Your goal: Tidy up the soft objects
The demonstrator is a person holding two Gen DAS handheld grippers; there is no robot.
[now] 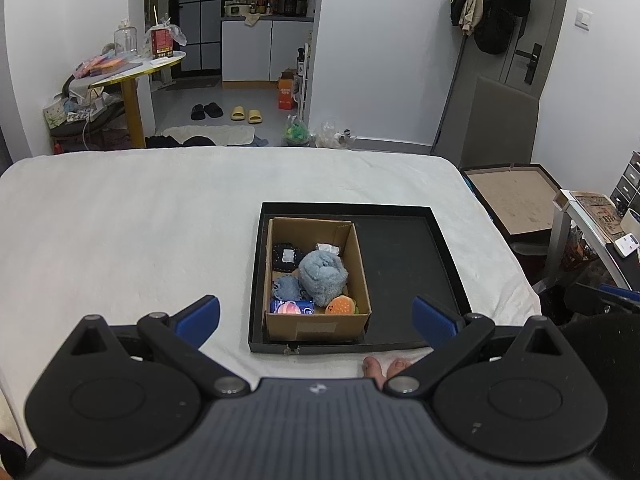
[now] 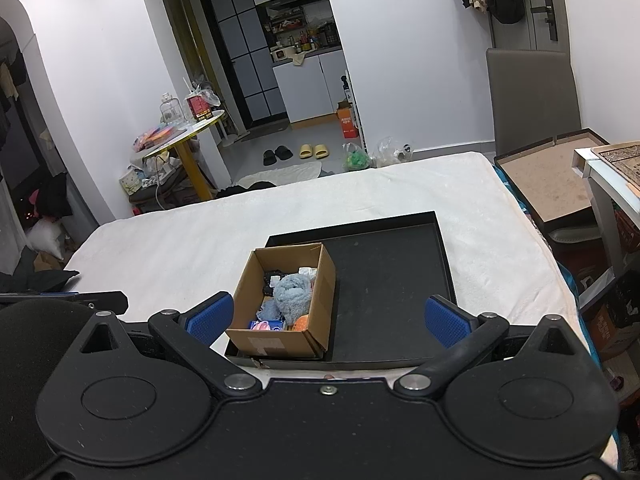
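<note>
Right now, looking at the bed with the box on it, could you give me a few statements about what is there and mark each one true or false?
1. The brown cardboard box sits in the left part of the shallow black tray. True.
2. The fluffy blue-grey plush toy lies on the white bedspread outside the box. False: it is inside the box.
3. The left gripper is open and holds nothing. True.
4. The right gripper is clamped on the small orange burger-shaped toy. False: it is open, and the toy lies in the box.
5. The right part of the tray is bare. True.
</note>
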